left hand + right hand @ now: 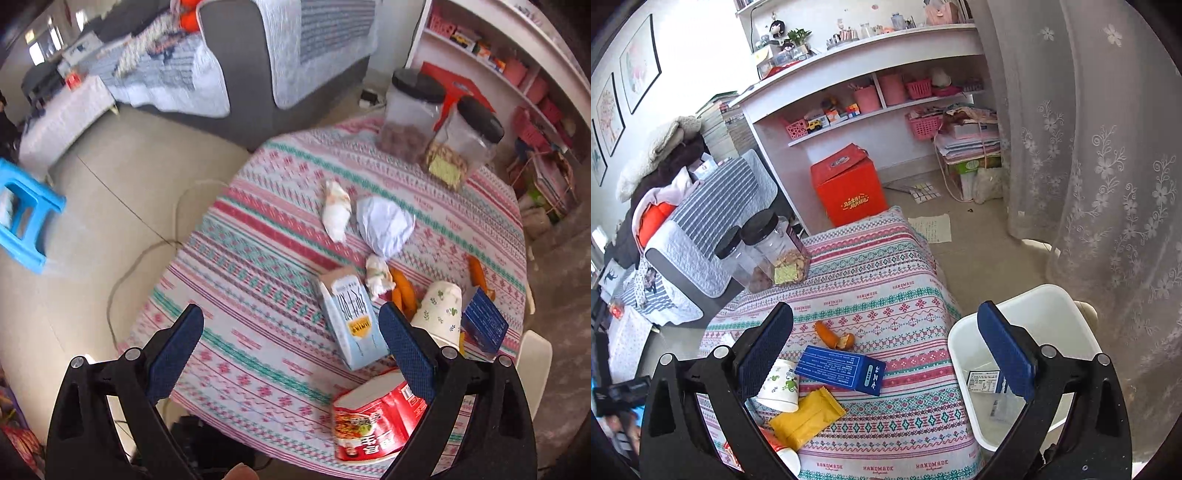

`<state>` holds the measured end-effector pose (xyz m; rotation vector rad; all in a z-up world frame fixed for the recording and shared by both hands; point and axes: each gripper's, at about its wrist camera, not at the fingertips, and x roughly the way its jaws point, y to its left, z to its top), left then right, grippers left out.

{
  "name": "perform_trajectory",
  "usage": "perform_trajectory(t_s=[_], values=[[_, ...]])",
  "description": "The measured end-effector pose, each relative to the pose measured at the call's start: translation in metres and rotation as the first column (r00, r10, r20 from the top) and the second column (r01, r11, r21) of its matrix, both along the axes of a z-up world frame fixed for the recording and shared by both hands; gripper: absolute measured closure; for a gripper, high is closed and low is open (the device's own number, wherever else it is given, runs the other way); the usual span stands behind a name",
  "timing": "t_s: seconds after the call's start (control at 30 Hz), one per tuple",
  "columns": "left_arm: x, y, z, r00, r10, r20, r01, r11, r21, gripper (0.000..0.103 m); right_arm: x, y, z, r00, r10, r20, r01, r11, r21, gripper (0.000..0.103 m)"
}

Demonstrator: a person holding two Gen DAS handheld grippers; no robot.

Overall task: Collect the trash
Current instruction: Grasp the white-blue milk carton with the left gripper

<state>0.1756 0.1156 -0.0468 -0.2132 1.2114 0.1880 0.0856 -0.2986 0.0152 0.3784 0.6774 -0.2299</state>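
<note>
Trash lies on a table with a patterned cloth (258, 258). In the left wrist view I see a light blue carton (351, 321), a red noodle cup (373, 421), a paper cup (439, 310), a dark blue box (484, 321), crumpled tissues (336, 210), a white wad (384, 225) and orange peels (400, 291). My left gripper (291, 350) is open and empty above the table's near edge. My right gripper (886, 343) is open and empty above the dark blue box (842, 369), a yellow wrapper (805, 417), the paper cup (779, 387) and a peel (834, 336). A white bin (1052, 306) holding a wrapper stands right of the table.
Two black-lidded clear jars (413, 114) stand at the table's far side, also in the right wrist view (768, 247). A grey sofa (258, 55), a blue stool (26, 218), a floor cable (147, 251), a red box (846, 184), white shelves (886, 55) and a lace curtain (1089, 147) surround it.
</note>
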Motion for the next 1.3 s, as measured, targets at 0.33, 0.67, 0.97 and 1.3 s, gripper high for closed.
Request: perform_trajectory(t_s=[0.33, 0.67, 0.97, 1.3], values=[[0.039, -0.023, -0.091, 0.993, 0.042, -0.114, -0.058, 0.987, -0.147, 0.011, 0.035, 0.021, -0.026, 0.988, 0.105, -0.116, -0.095, 0.992, 0.089, 0.007], [0.055, -0.016, -0.124, 0.978, 0.058, -0.198, -0.104, 0.968, -0.227, 0.025, 0.061, 0.047, -0.047, 0.97, 0.144, -0.195, -0.135, 0.989, 0.061, 0.007], [0.05, -0.012, -0.104, 0.991, 0.033, -0.129, -0.065, 0.965, -0.254, 0.043, 0.07, 0.067, -0.056, 0.957, 0.195, -0.214, -0.189, 0.981, 0.049, 0.007], [0.021, 0.045, 0.004, 0.978, 0.092, 0.188, -0.032, 0.953, -0.302, 0.044, 0.11, 0.131, -0.072, 0.871, 0.416, -0.26, -0.389, 0.909, 0.151, 0.007]])
